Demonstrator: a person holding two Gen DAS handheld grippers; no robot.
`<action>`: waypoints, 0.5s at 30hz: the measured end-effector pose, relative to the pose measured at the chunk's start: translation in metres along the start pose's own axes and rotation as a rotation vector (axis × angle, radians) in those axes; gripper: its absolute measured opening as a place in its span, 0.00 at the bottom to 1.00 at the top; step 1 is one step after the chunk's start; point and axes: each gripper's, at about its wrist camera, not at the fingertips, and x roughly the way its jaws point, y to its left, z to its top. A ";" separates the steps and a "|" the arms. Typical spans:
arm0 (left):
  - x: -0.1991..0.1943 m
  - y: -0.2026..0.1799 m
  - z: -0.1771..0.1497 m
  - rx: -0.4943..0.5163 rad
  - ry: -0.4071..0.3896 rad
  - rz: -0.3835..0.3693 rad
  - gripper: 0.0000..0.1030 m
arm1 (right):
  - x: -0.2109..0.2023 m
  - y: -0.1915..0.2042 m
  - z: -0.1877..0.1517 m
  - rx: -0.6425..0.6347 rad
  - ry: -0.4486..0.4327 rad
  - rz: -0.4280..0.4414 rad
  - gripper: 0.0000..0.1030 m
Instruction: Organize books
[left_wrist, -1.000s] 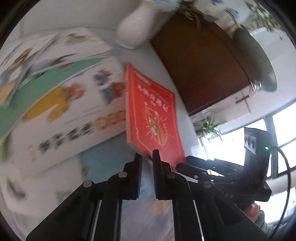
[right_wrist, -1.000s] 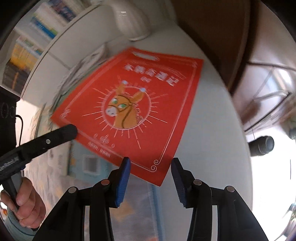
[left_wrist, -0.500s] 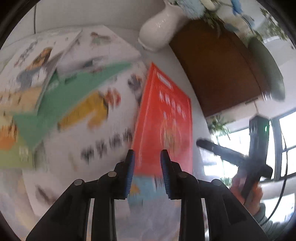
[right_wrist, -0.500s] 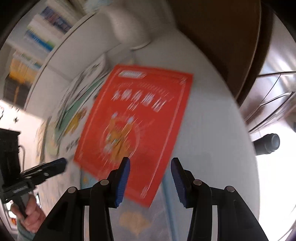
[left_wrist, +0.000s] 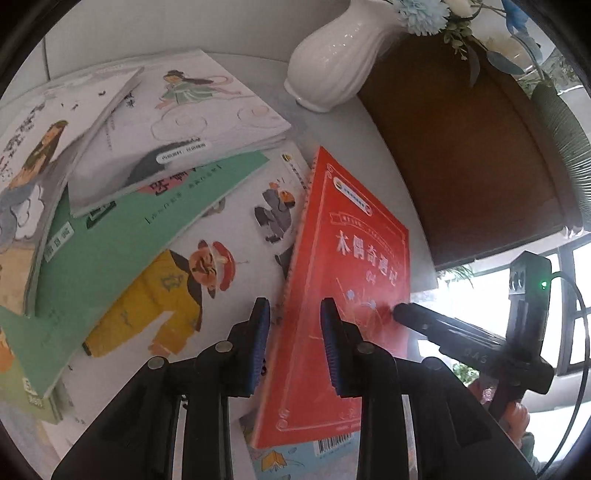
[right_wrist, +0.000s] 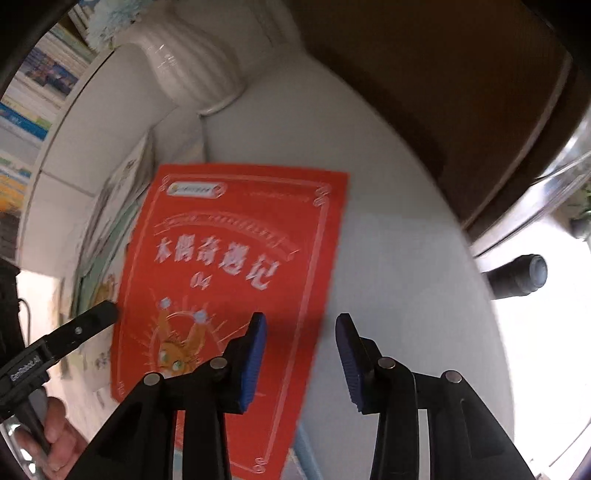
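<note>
**Squaring up the red book**

Currently the job in hand looks like straightening the red book (left_wrist: 343, 295) so it can join a tidy stack. Take that book as the landmark. To its left lies a loose fan of picture books: a white one with a yellow-coated figure (left_wrist: 177, 302), a green one (left_wrist: 122, 251) across it, and two pale ones further off. Beyond the red book's far edge stands a white vase (left_wrist: 332, 59).

The left gripper (left_wrist: 291, 343) straddles the red book's left, spine-side edge with jaws parted and nothing pinched; its pads stand clear of the cover. The right gripper (right_wrist: 299, 354) hovers at the book's right edge, jaws closing, and the book's edge seems to lie under the gap, not clamped.

To do this well, I would press both sides inward evenly, keep the book flat on the table (right_wrist: 388, 240), and steer it away from the vase. A light blue book (left_wrist: 288, 458) under its near end may drag along.
</note>
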 end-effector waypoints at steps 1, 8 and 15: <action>-0.001 0.001 -0.002 -0.008 -0.006 0.000 0.25 | 0.000 0.003 -0.001 -0.017 0.000 -0.012 0.38; -0.030 0.002 -0.038 0.002 -0.013 0.017 0.26 | -0.014 0.029 -0.014 -0.120 0.004 0.003 0.38; -0.067 0.032 -0.103 -0.085 -0.016 0.064 0.26 | -0.016 0.073 -0.053 -0.233 0.041 0.060 0.38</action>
